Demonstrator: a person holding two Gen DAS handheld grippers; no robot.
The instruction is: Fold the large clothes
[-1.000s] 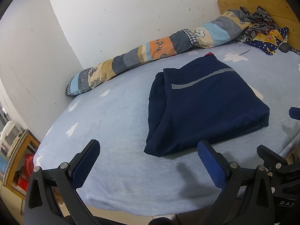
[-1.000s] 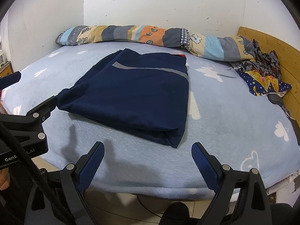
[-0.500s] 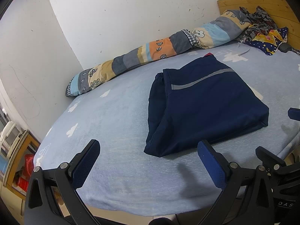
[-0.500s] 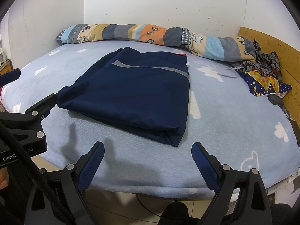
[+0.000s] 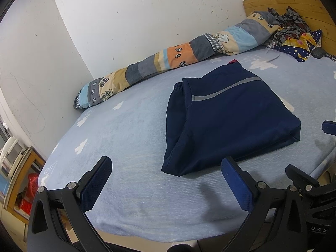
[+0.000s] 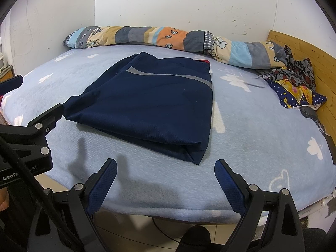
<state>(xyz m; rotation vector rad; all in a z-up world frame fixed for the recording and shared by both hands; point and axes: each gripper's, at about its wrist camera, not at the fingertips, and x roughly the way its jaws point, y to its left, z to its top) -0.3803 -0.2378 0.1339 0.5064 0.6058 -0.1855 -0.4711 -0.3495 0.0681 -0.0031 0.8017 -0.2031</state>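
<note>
Navy garment (image 6: 151, 103) folded mid-bed (image 6: 262, 138): soft, light, slippery. Grasp near-edge corners. Left gripper (image 5: 166, 184), right gripper (image 6: 166, 180) released, empty.

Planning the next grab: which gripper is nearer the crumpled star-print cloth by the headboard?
Right. The right gripper sits nearer the star-print cloth; the left gripper is farther along the bed edge.

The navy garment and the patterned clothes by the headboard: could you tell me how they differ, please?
The navy garment is folded into a flat rectangle; the patterned clothes lie crumpled. The navy garment is plain with a grey stripe and lies mid-bed; the patterned clothes are multicoloured, against the wooden headboard. Both rest on the blue bedsheet.
</note>
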